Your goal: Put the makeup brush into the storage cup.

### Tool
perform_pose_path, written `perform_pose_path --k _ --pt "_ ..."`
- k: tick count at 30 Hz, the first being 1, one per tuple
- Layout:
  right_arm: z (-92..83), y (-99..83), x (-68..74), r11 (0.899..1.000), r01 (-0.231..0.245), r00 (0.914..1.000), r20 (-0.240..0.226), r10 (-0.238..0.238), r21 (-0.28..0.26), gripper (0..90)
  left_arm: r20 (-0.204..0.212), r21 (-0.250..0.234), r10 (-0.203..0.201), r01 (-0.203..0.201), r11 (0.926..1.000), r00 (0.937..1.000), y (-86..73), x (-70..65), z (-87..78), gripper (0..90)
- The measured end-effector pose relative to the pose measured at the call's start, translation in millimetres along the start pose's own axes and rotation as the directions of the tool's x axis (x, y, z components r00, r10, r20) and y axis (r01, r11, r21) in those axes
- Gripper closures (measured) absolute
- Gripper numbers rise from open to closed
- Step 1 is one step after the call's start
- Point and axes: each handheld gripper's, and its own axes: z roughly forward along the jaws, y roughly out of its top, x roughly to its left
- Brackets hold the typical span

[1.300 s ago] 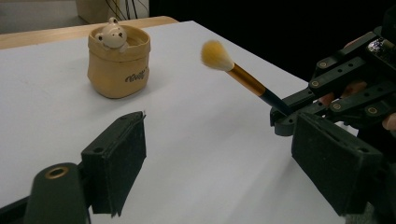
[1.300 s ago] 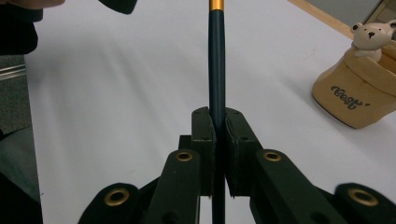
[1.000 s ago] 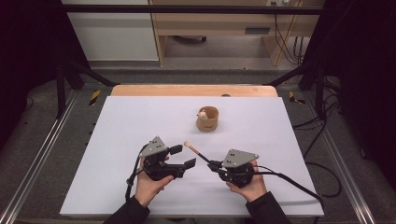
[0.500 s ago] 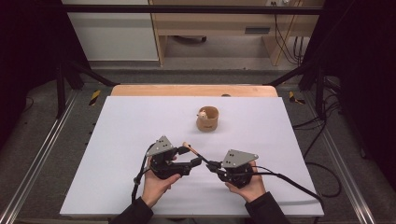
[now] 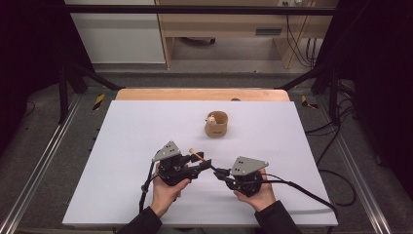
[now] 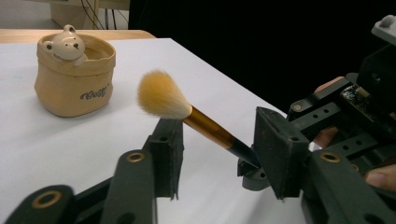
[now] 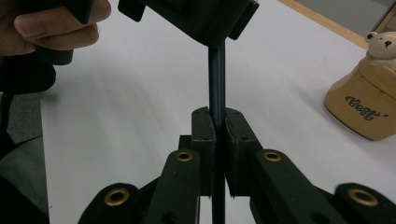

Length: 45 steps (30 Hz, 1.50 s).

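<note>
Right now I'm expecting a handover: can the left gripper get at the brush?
Probably yes. The brush already lies between the left gripper's jaws, which have just been closing, pads not yet pressing. The right gripper clamps the handle.

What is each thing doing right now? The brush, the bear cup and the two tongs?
Brush: off the table, tuft tilted up toward the cup, handle clamped in the right tongs.
Cup: upright on the table, apart from the tongs.
Right tongs: shut on the brush handle.
Left tongs: open, just been closing around the brush, pads not pressing it.
</note>
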Motion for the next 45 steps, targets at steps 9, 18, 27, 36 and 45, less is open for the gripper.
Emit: perform_pose_path --k 9,18,27,36,45 --pt "1.1 -0.3 0.8 1.000 0.001 1.0000 -0.004 -0.001 -0.012 83.8 0.032 -0.013 -0.020 0.020 0.9997 0.9993 -0.3 -1.1 -0.9 68.5" --pt "3.3 -1.2 1.6 1.000 0.001 0.9999 -0.015 -0.001 -0.006 83.8 0.050 -0.020 -0.028 0.029 0.9994 0.9983 -0.6 -2.2 -1.9 73.6" --pt "4.7 -1.8 1.8 1.000 0.001 0.9998 -0.019 -0.001 0.000 83.5 0.062 -0.027 -0.032 0.034 0.9991 0.9976 -1.3 -3.6 -2.7 76.8" --pt "6.1 -2.3 1.8 1.000 -0.007 0.9999 -0.015 0.007 0.005 81.9 0.088 -0.032 -0.022 0.024 0.9992 0.9959 -1.6 -7.4 -3.4 81.6" --pt "5.9 -2.0 1.5 1.000 -0.014 0.9997 -0.017 0.014 0.002 77.4 0.083 -0.021 0.002 0.000 0.9998 0.9965 -1.8 -10.2 -2.9 83.2"
